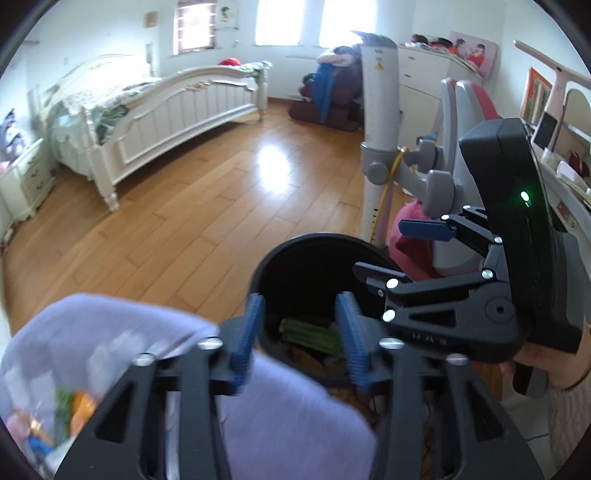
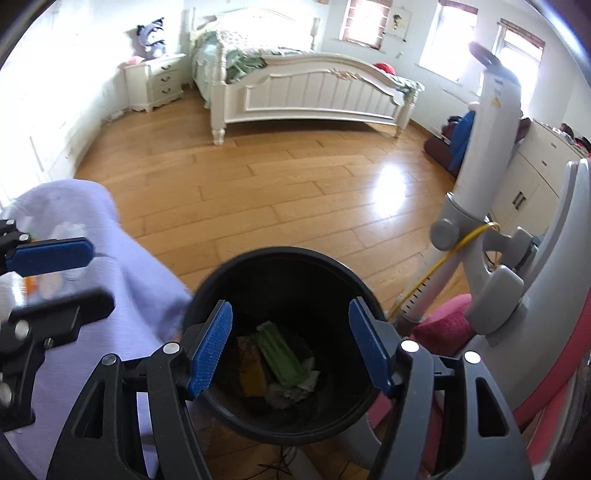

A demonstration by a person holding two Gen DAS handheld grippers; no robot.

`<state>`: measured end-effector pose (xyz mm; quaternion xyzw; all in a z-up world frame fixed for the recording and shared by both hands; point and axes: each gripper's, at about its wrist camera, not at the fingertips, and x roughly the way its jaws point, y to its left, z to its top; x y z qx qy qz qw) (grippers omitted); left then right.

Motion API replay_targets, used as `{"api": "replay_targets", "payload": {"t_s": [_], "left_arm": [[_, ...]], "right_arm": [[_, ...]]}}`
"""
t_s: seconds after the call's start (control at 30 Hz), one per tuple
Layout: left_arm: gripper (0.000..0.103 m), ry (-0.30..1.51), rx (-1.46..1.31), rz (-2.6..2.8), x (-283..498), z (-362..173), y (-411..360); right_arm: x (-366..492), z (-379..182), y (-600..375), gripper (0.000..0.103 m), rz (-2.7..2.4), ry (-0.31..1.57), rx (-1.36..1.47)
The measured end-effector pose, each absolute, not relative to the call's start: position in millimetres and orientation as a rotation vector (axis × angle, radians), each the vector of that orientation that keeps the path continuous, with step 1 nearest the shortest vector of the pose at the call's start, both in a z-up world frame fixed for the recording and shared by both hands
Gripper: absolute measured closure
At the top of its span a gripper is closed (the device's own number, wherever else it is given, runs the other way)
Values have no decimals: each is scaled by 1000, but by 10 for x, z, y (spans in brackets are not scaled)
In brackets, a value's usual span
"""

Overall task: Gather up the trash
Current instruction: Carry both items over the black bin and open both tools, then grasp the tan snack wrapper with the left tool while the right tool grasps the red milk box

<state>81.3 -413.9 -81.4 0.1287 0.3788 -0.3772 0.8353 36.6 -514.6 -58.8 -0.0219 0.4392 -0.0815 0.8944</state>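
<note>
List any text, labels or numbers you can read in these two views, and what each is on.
None can be read.
Embossed letters on the right gripper body: too blurred.
Yellow sticker on the grey pole: too small.
Wall poster beside the window: too small.
Black bin and green wrapper inside: no print visible.

Both wrist views close above bin (image 1: 314,266), downward.
</note>
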Motion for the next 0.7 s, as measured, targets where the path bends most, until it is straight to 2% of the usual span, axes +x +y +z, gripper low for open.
{"api": "replay_targets", "payload": {"t_s": [0.13, 0.2, 0.37, 0.43, 0.57, 0.7], "left_arm": [[36, 768, 228, -721, 638, -664, -3573], [26, 755, 214, -652, 546, -591, -3201], [18, 731, 204, -463, 250, -481, -2227], [17, 761, 199, -377, 116, -549, -1842], [17, 842, 135, -279, -124, -740, -1225], [18, 927, 33, -290, -329, -959, -950]], "right_arm": [[379, -534, -4796, 31, -95, 900, -66], [394, -534, -4570, 30, -54, 903, -91], [378, -502, -4019, 30, 65, 898, -124], [360, -489, -3815, 26, 95, 892, -149], [295, -477, -3449, 26, 155, 892, -186], [233, -441, -3154, 26, 211, 888, -222]]}}
